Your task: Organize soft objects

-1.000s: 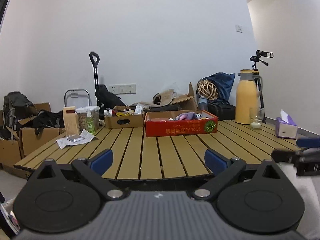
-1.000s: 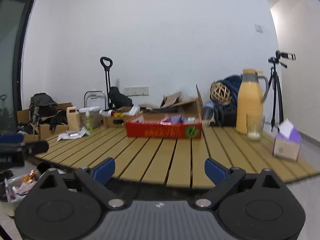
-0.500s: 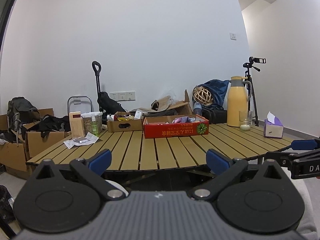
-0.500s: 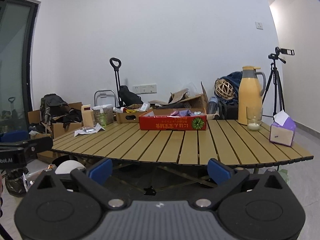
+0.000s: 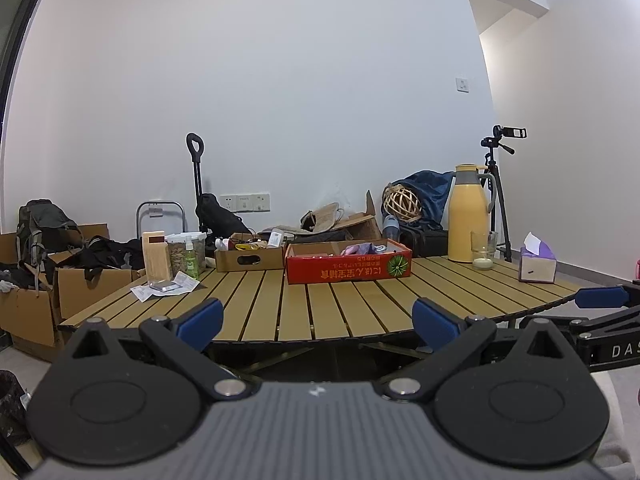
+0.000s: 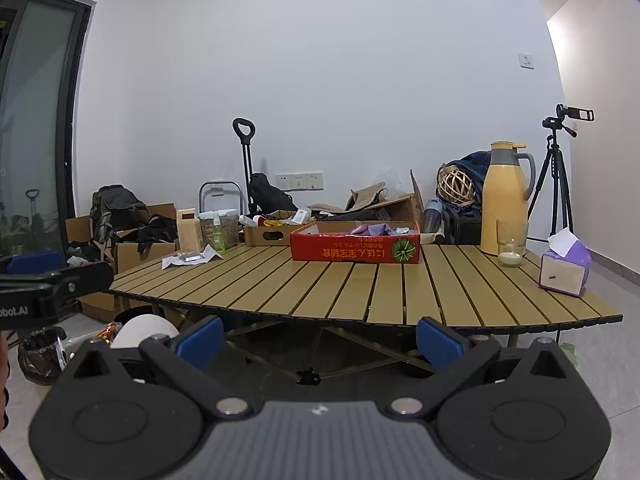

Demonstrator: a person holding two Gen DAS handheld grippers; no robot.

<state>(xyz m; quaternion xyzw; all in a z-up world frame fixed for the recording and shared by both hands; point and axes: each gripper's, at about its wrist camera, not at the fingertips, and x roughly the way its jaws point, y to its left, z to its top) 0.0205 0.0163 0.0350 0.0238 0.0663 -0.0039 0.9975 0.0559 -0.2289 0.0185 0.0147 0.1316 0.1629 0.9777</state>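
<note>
Nearest, the left gripper [image 5: 318,316] and the right gripper [image 6: 320,334] both stand spread with nothing between their blue pads; the right one's jaws have just been opening. Both sit short of the near edge of the slatted wooden table [image 6: 360,280]. Farther back on it stands the shallow red cardboard box [image 6: 355,246], with pink and purple soft items [image 6: 374,229] inside. The bare slats suggest the sorting is finished or nearly so.

soft objects [image 6: 370,229]: pink, purple | piled in red box [image 6: 356,248] | tabletop
</note>
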